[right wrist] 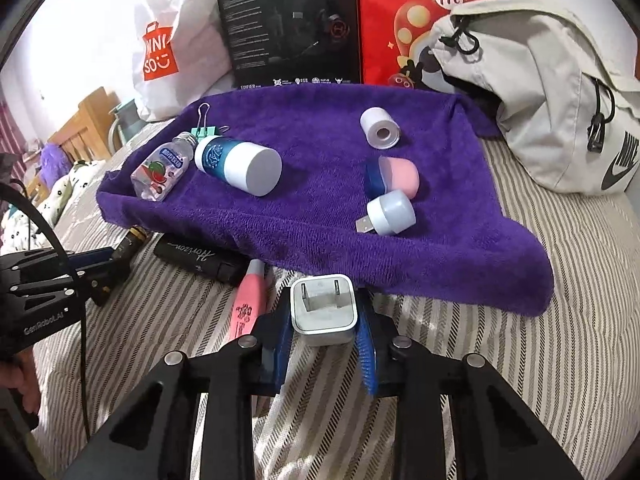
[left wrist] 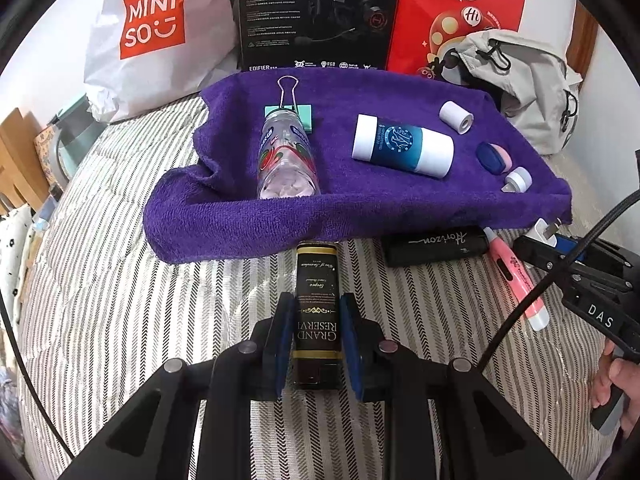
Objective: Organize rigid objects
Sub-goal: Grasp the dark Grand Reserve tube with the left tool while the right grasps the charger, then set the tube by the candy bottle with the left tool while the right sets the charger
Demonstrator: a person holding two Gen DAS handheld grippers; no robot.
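Gripping black Grand Reserve box [left wrist: 317,312] in left gripper [left wrist: 316,332], white wall charger [right wrist: 323,309] in right gripper [right wrist: 325,320]; both low over striped bedding [left wrist: 160,300], just short of purple towel [left wrist: 360,204]

Towel [left wrist: 360,208] purple. Bedsheet [left wrist: 160,320] white with grey stripes. Bottle [left wrist: 317,312] at 6 o'clock black with gold lettering. Charger [right wrist: 323,308] white. Pen [left wrist: 520,280] at 4 o'clock pink. Backpack [right wrist: 552,120] at 2 o'clock pale grey. Box [left wrist: 320,12] at 12 o'clock black.
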